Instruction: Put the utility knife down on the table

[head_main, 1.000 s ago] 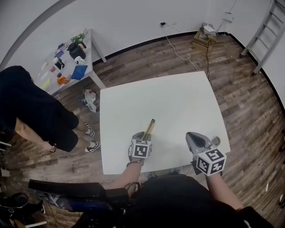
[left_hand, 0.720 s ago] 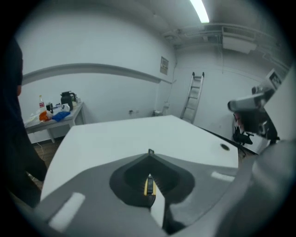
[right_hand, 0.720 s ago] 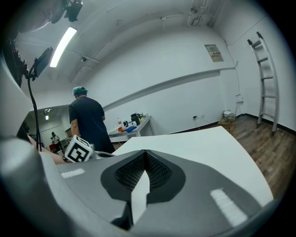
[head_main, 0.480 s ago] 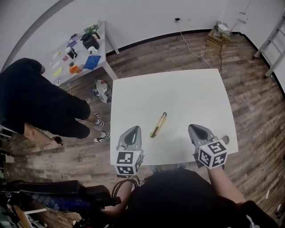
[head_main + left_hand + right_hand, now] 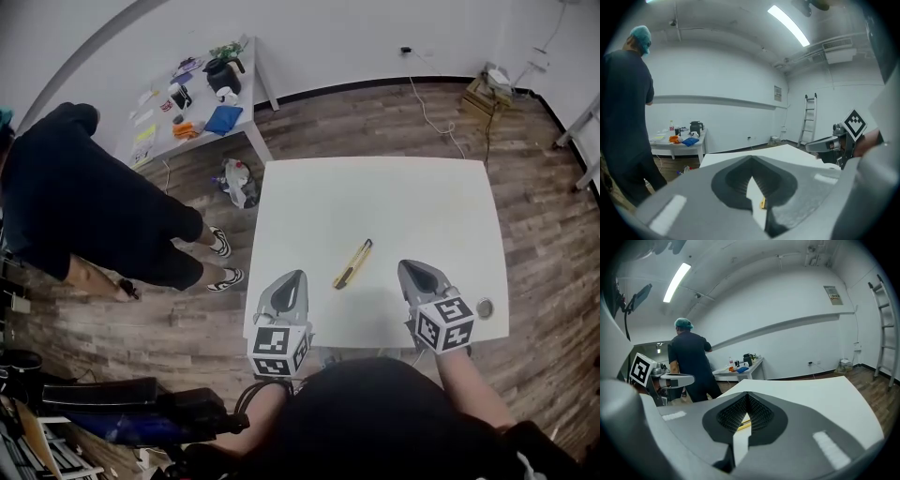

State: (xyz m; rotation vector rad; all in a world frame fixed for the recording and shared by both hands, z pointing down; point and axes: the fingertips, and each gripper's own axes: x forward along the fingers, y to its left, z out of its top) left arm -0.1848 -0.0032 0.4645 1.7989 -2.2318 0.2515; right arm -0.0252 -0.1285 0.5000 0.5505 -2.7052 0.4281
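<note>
At the near edge of the table [image 5: 394, 202] the left gripper [image 5: 298, 276] hovers with its jaws closed on nothing; through the slit between them only white tabletop and a speck of yellow show. A second ago these jaws were at the knife, out over the table. Half a second ago they had already let go and drawn back, and they sit in much the same spot now. The right gripper [image 5: 407, 269], well apart from the left, is also closed and empty, and it has stayed at the near right of the table throughout.

Between the two grippers and a little further out, the knife [image 5: 352, 264] lies flat on the table, touching neither. Its yellow body runs slantwise, dark tip pointing away and to the right. It lies as it did half a second ago. A small round object [image 5: 485, 307] rests near the table's right corner, just beside the right gripper.

Left of the table a person [image 5: 84, 202] in dark clothes stands on the wood floor [image 5: 375, 117]. Further off, a side table [image 5: 246, 70] against the wall carries a dark kettle, a blue item and other small clutter. At the far right a box [image 5: 491, 92] sits by the wall with cables trailing from it.
</note>
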